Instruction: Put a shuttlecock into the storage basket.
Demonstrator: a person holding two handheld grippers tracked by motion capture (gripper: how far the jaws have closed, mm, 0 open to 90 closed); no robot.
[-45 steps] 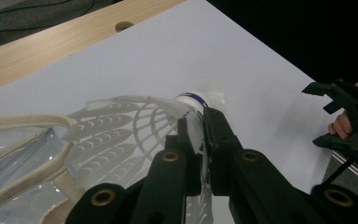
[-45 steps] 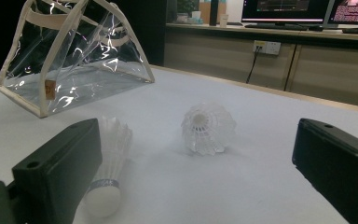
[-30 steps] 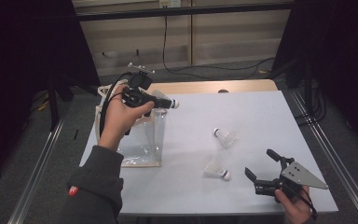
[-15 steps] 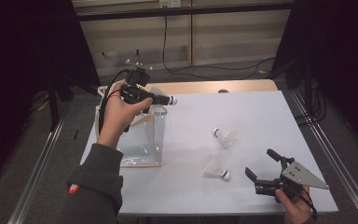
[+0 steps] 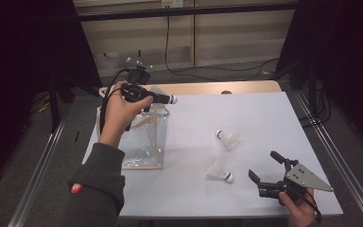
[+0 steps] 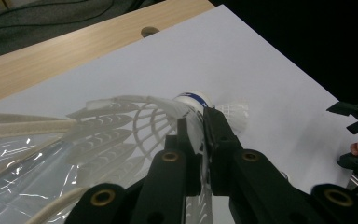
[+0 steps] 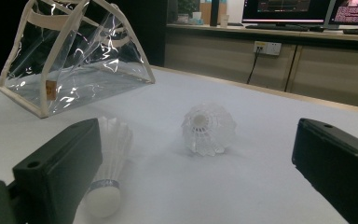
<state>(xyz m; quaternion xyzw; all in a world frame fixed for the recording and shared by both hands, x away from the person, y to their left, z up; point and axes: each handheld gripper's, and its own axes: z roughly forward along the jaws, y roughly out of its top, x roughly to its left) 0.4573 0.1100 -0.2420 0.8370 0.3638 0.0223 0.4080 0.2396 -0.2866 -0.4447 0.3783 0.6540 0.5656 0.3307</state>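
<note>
A: In the high view, the left gripper holds something white at its tip, too small to make out there; the hand covers most of its body.

B: In the left gripper view, the jaws hide the lower skirt of the held shuttlecock; the clear bag is cut off at the left and bottom edges.

A: In the right gripper view, 1 jaw covers part of the near shuttlecock; the bag's top runs off the frame.
</note>
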